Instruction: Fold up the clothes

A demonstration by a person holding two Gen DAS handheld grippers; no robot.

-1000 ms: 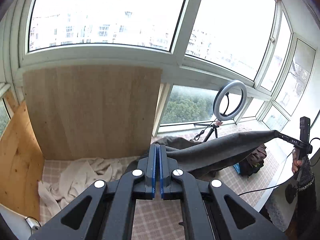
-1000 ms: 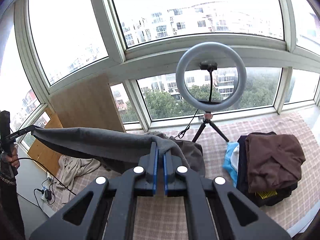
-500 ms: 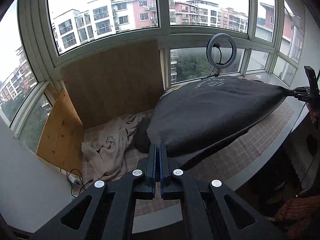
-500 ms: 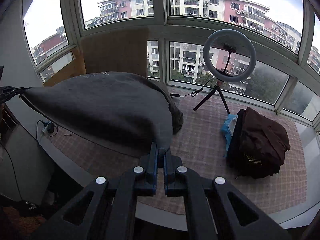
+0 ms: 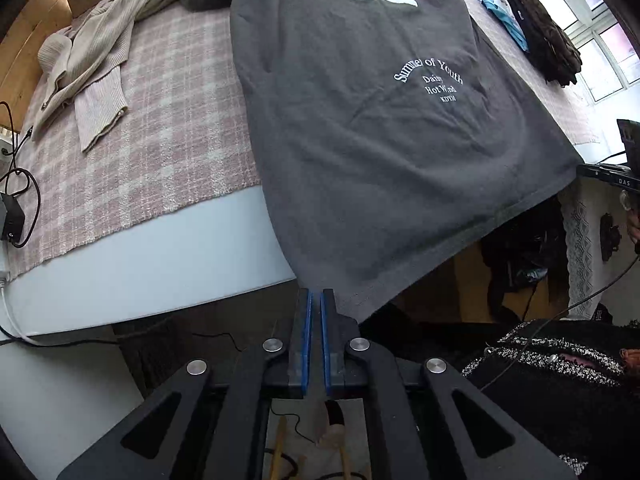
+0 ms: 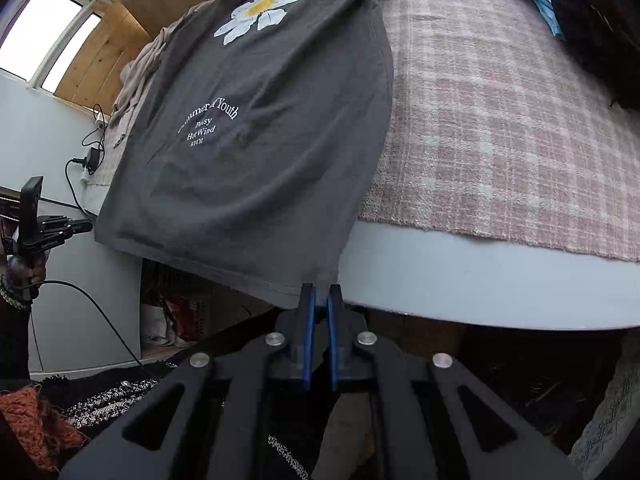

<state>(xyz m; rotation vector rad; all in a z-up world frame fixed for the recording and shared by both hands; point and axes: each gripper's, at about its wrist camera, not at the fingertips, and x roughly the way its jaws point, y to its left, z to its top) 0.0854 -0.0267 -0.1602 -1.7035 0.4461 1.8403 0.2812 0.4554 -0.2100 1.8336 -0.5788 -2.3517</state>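
Note:
A dark grey T-shirt (image 5: 360, 120) with a white daisy print and white lettering lies spread on the pink checked blanket (image 5: 160, 140), its hem hanging past the front edge. My left gripper (image 5: 316, 300) is shut on the hem's left corner. My right gripper (image 6: 320, 296) is shut on the hem's right corner. The shirt shows in the right wrist view (image 6: 260, 140) too, and so does the left gripper (image 6: 60, 226) at the far left. The right gripper (image 5: 608, 174) shows at the right edge of the left wrist view.
A beige knit garment (image 5: 88, 48) lies crumpled at the blanket's left. A pile of dark folded clothes (image 5: 540, 32) sits at the far right, with a blue item beside it. A charger and cables (image 5: 12, 216) lie at the left edge. The white platform edge (image 6: 480, 276) runs below the blanket.
Both grippers have swung the shirt down from the air and laid it flat on the blanket, print side up. Both views now look down at the platform instead of at the windows.

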